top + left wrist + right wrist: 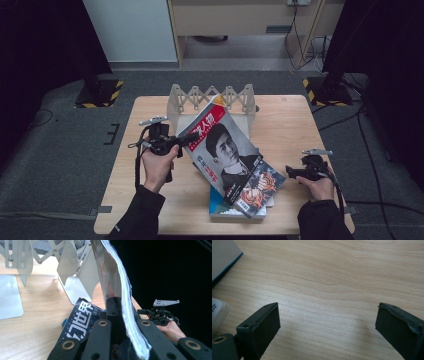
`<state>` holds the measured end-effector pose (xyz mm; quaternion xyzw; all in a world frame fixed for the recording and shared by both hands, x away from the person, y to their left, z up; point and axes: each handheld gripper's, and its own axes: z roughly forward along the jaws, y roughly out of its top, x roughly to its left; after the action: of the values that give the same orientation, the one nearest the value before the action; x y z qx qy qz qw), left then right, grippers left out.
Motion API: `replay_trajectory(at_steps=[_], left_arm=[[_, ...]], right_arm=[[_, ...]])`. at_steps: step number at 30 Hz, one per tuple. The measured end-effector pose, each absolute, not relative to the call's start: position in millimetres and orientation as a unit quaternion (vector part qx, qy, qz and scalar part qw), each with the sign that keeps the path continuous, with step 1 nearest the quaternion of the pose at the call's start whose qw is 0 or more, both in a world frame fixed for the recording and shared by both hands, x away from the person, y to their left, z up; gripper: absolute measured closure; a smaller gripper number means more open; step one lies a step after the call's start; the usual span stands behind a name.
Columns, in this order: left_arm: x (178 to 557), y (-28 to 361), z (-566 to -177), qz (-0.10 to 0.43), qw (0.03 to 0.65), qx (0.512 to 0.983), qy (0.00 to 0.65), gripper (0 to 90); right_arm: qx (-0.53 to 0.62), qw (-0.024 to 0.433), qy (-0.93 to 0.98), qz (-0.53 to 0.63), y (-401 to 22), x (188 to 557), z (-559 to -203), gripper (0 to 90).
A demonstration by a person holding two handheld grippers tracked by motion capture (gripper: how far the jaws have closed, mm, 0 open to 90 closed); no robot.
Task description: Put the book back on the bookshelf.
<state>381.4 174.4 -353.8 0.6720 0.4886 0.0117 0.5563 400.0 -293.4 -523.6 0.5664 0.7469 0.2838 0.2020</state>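
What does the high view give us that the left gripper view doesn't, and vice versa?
High view: the magazine cover face, tilted up off the stack of books, the left gripper shut on its left edge, and the whole table.

Left gripper view: the magazine's page edges clamped between the jaws, close up, and the dark cover with white characters below.

Both: the white folding rack, the wooden tabletop and the right gripper off to the side.

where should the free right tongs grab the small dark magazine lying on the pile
Take the small dark magazine by its right edge, coming in level from the right. That corner juts past the books beneath, leaving room for a jaw under it, and the right tongs stand open beside it. The left tongs hold the big magazine.
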Motion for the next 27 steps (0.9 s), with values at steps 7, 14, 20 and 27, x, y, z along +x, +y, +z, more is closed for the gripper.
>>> replay_trajectory(at_steps=[7,14,20,27], left_arm=[[382.0,179.2,-343.0,0.021,0.561,0.671,0.485,85.8],[383.6,179.5,-333.1,0.027,0.567,0.666,0.485,85.9],[383.5,179.2,-322.4,0.032,0.578,0.659,0.48,85.9],[382.7,183.9,-312.1,0.039,0.586,0.651,0.482,85.9]], right_arm=[[0.563,0.198,0.754,0.274,-295.1,401.7,-529.9,5.6],[0.562,0.204,0.752,0.279,-295.1,402.4,-532.9,3.7],[0.56,0.207,0.751,0.283,-294.8,402.2,-534.0,2.7],[0.559,0.208,0.75,0.285,-294.4,402.1,-534.7,2.1]])
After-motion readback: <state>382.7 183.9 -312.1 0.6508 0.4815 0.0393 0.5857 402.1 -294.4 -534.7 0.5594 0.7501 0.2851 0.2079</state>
